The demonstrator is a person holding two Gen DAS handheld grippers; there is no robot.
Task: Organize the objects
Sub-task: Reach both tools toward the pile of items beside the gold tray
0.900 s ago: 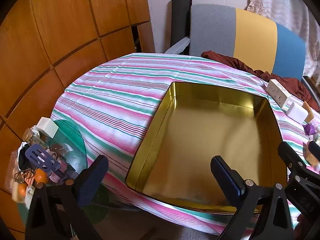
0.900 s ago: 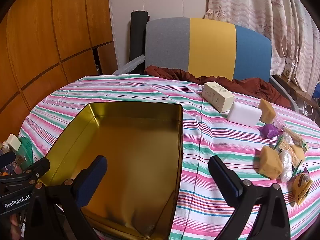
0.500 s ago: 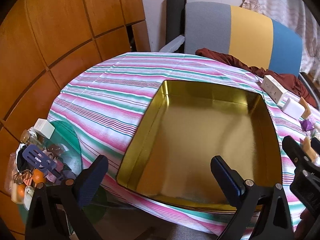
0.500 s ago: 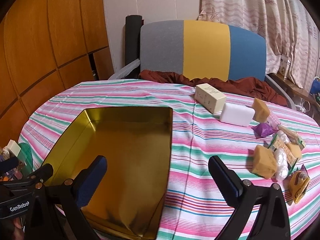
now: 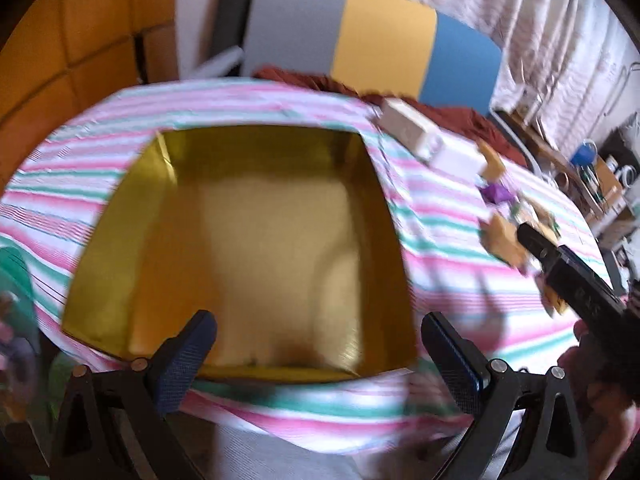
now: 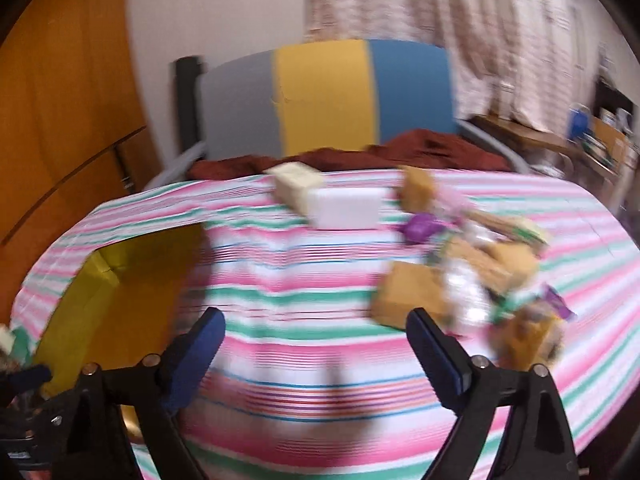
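On right view only, purple packet (image 6: 420, 227), brown blocks (image 6: 408, 298)

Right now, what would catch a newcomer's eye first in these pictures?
The big gold tin, empty, sitting on the striped tablecloth. To its right lies a scatter of small items: a cream box, a white block and tan packets.

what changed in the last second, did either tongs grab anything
Neither took hold of anything. Both views swung right: the right tongs turned away from the gold tin toward the pile of small packets, and the left tongs now frame the tin squarely. Both stay wide open and empty; tin and packets lie where they were.
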